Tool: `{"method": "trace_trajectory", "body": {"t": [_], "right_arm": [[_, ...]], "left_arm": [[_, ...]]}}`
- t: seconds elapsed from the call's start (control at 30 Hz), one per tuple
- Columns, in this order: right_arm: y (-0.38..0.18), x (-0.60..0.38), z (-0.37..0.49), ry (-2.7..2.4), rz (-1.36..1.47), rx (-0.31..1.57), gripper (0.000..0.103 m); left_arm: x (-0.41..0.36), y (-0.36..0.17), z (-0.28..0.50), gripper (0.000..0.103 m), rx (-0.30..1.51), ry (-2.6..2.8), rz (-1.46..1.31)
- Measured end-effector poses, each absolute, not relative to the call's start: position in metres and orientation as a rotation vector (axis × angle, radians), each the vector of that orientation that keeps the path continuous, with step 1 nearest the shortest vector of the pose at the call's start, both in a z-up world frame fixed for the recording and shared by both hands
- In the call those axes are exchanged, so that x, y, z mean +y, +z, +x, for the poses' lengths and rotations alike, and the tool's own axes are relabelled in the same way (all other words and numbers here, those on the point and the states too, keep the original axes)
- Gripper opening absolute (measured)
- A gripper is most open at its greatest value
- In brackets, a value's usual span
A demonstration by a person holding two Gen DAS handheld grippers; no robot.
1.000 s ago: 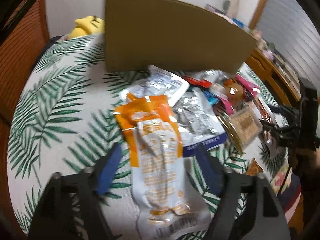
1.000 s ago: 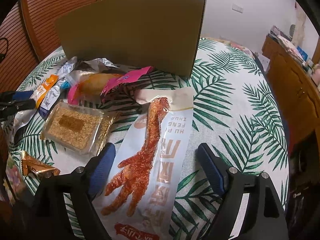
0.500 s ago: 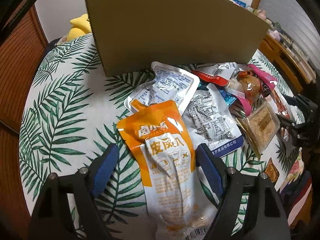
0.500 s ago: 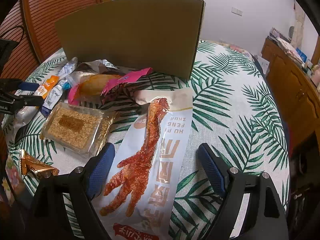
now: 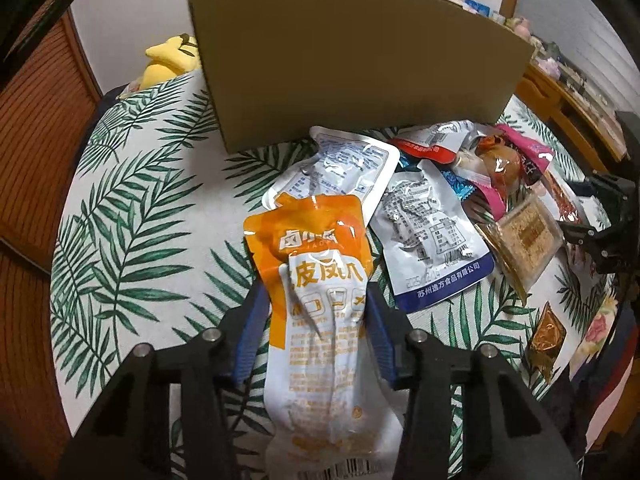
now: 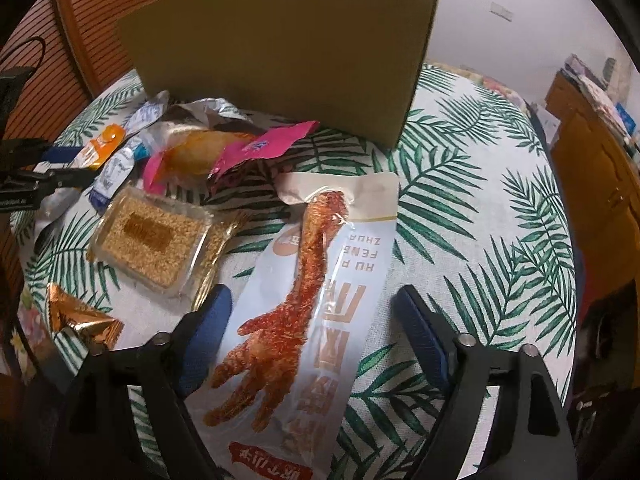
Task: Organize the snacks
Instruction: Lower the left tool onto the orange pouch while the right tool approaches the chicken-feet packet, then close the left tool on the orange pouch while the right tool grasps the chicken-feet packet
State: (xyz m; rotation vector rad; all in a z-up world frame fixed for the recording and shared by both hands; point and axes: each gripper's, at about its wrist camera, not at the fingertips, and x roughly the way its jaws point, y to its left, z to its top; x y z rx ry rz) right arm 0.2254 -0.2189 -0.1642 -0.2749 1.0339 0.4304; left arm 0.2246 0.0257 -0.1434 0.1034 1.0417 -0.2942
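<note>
Snack pouches, flat and sealed, strewn over a round table (image 5: 132, 208) under a palm-leaf cloth, in front of a tall brown cardboard box (image 5: 352, 60). Orange-and-white foil pouch (image 5: 324, 304) between the blue pads of the left gripper (image 5: 318, 320), jaws just closed inward and now pressing both side edges: clamped on it. Long pale pouch with a red chicken-foot picture (image 6: 316, 312) lying between the pads of the right gripper (image 6: 316, 328), jaws just narrowing yet clear of both edges: apart, nothing held

Step in hand, by judgement: a two-handed pick-up, left grasp made, right grasp half made. Next move likely calls for closing the right jaws onto the pale pouch, then lifting both clear and carrying them over the box's near wall

Edges and room: left of the orange pouch, bare cloth out to the table rim, free for a swing. To its right, a crowd: silver-and-blue pouch (image 5: 432, 240) just beside, clear sesame-bar pack (image 6: 152, 244) near the right gripper's left pad, pink wrapper (image 6: 260, 148) beyond. Right of the pale pouch, open cloth to the rim. Box wall high, so a good lift needed
</note>
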Motion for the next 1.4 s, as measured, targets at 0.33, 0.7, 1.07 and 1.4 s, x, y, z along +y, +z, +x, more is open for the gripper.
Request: {"method": "trace_trajectory", "body": {"t": [0.33,0.7,1.07,1.4], "right_arm": [[-0.152,-0.227,0.217,0.446,-0.219,1.001,0.021],[-0.149,-0.230,0.224,0.450,-0.197,1.036,0.021],[-0.132,-0.228,0.213,0.452,-0.209,0.972,0.011],[-0.101,-0.238,0.208,0.428,-0.245,0.895,0.011]], "left_arm": [[0.043,-0.140,0.208,0.046,0.983,-0.297,0.012],[0.043,-0.141,0.205,0.046,0.971,-0.307,-0.006],[0.046,-0.110,0.191,0.046,0.853,-0.309,-0.028],[0.029,-0.066,0.200,0.046,0.746,-0.364,-0.050]]}}
